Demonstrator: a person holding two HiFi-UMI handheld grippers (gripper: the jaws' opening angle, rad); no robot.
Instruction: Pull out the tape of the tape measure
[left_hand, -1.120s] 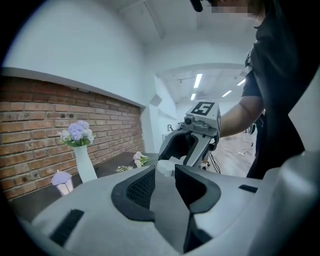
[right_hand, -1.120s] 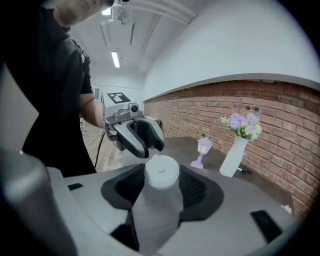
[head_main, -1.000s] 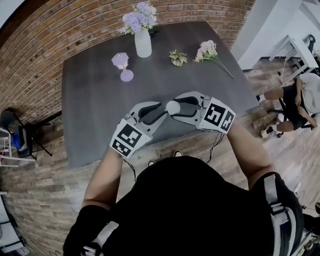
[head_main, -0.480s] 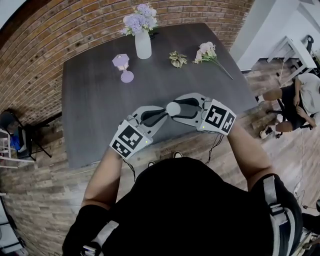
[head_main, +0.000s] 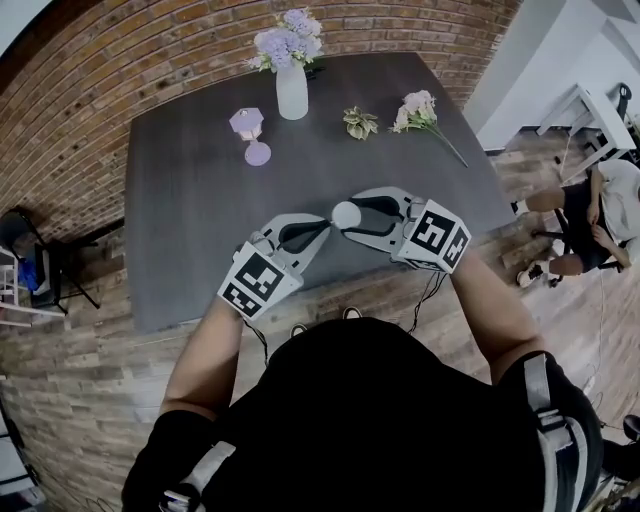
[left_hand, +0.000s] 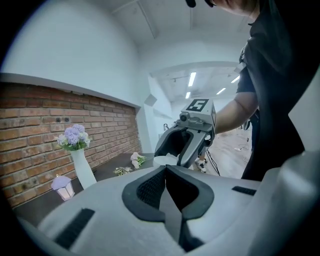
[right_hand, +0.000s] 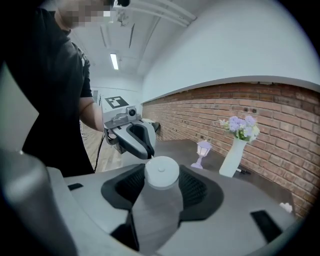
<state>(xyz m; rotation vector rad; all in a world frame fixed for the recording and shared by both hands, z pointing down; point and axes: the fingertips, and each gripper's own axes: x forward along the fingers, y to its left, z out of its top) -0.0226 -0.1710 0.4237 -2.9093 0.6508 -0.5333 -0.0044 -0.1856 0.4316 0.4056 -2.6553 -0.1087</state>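
Above the dark table's (head_main: 180, 230) near edge, my right gripper (head_main: 349, 217) is shut on a round white tape measure (head_main: 345, 213), with a pad on each side of its case (right_hand: 161, 173). My left gripper (head_main: 325, 226) faces it from the left, its jaws shut and its tips right at the case's rim. In the left gripper view the closed tips (left_hand: 165, 169) sit just in front of the white case (left_hand: 164, 160). In the right gripper view only a thin sliver of tape end shows between the left gripper (right_hand: 147, 155) and the case.
At the table's far side stand a white vase of purple flowers (head_main: 291, 90), a small lilac lantern (head_main: 247, 124), a little plant (head_main: 359, 122) and a pink flower stem (head_main: 420, 105). A brick wall runs behind. A seated person (head_main: 600, 200) is at the right, a chair (head_main: 30, 260) at the left.
My left gripper's jaws went from wide open to shut at the tape measure's rim. Both grippers stayed almost in place, and the right grip is unchanged.
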